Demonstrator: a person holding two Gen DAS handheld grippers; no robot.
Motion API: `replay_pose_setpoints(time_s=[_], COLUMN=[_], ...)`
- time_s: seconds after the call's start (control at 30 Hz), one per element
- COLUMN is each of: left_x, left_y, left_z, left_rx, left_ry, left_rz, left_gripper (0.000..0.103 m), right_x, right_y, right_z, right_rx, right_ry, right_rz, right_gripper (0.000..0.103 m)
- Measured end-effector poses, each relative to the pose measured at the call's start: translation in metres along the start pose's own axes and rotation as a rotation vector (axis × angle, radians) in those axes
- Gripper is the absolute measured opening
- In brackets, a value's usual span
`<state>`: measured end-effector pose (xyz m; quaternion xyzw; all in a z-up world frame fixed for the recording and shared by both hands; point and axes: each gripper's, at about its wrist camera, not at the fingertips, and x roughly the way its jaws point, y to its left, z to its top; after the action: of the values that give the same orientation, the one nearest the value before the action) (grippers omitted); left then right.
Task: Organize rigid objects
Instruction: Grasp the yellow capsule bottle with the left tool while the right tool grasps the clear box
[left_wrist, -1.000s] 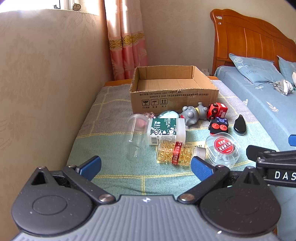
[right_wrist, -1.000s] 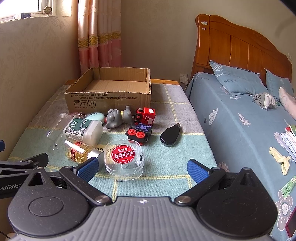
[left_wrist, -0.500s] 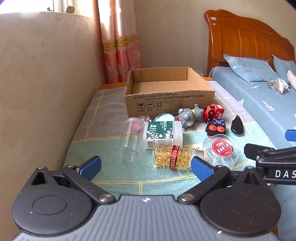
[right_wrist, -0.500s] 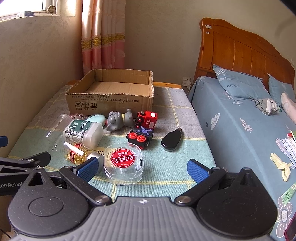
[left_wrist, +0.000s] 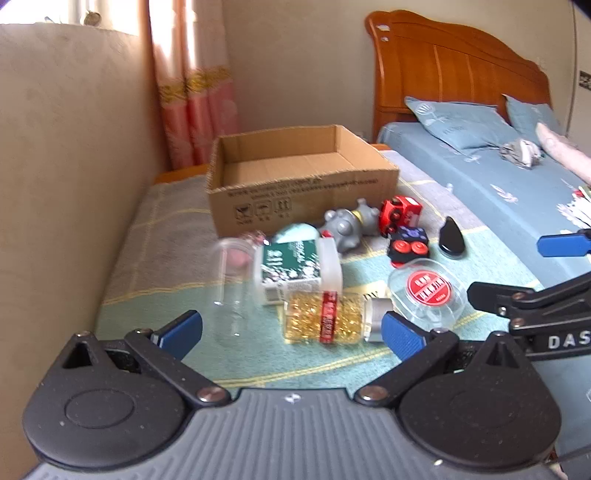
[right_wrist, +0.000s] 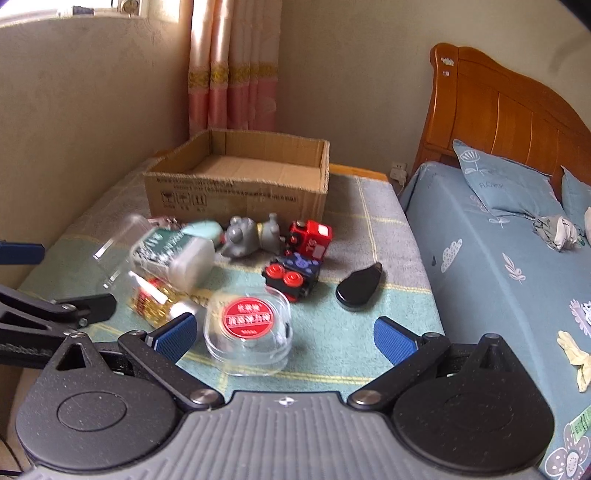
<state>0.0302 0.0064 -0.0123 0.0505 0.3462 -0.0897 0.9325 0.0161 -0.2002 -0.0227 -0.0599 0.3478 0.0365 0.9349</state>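
Observation:
An open cardboard box stands at the back of a cloth-covered table. In front of it lie a clear cup, a green-labelled white jar, a bottle of yellow capsules, a clear round case with a red label, a grey toy, a red toy train, a dark toy car and a black flat piece. My left gripper is open before the capsule bottle. My right gripper is open around the round case.
A wall runs along the table's left side, with a pink curtain behind the box. A bed with blue sheets, pillows and a wooden headboard adjoins the table's right edge. Small items lie on the bed.
Both grippers have moved forward toward the objects, which now look larger and nearer. The views are slightly blurred from motion. Nothing on the table has shifted.

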Motion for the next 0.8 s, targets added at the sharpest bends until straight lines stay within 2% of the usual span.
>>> replay_pose_setpoints(time_s=[0.1,0.3,0.47,0.8], left_x=[0.009,0.026,0.038,0.065], left_y=[0.002,-0.001,-0.004,-0.011], left_z=[-0.005,-0.011,-0.011,-0.006], left_rx=[0.002,0.037,0.046,0.072], left_ry=[0.017,0.046,0.055,0.095], left_rz=[-0.044,-0.072,-0.108,-0.096], left_gripper=[0.102,0.102,0.102,0.102], right_x=[0.019,0.053,0.067,0.077], right_y=[-0.007,-0.014,-0.009,-0.013], right_z=[-0.009,-0.034,-0.043,-0.046], right_rx=[0.0,-0.022,-0.076,-0.087], right_ry=[0.055,0.121,0.116,0.063], right_rz=[-0.002,0.044,0.116,0.186], right_gripper=[0.103,0.103,0.103,0.103])
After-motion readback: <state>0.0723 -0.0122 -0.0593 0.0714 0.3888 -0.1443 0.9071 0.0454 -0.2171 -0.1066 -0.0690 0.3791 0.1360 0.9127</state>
